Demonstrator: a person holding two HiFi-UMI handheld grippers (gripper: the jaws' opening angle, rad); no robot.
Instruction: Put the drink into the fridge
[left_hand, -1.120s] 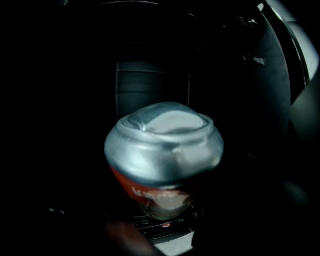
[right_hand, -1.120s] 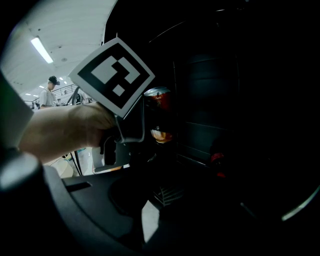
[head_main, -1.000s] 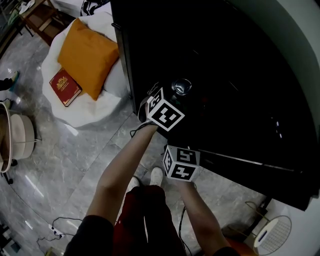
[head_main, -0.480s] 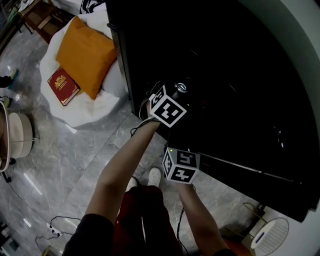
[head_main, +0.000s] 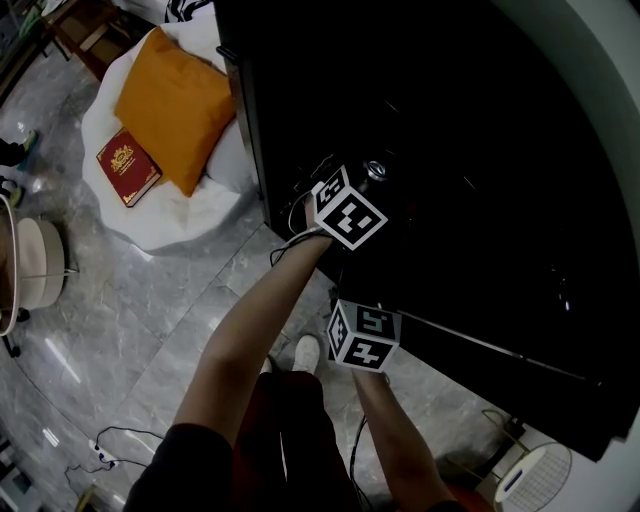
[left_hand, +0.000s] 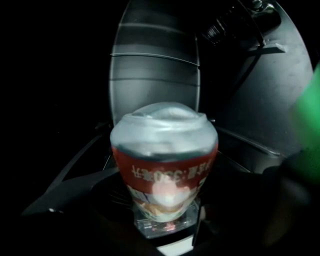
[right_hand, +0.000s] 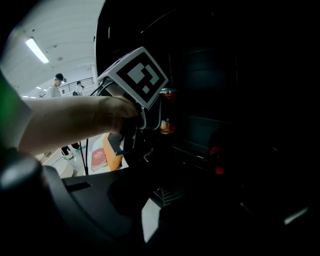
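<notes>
Left gripper view shows my left gripper (left_hand: 162, 210) pinching the drink (left_hand: 163, 160) low on both sides (a red can with a silver top). The can is right up against the dark fridge (head_main: 450, 110), but I can't tell if it is inside yet. My right gripper (right_hand: 160, 200) sits lower, near the fridge front. Its view is too dark for me to say if those jaws are spread or pressed together. To do this well, I think I should go in slowly, hold the can level, find a flat shelf surface, set it down, and only then let go.
</notes>
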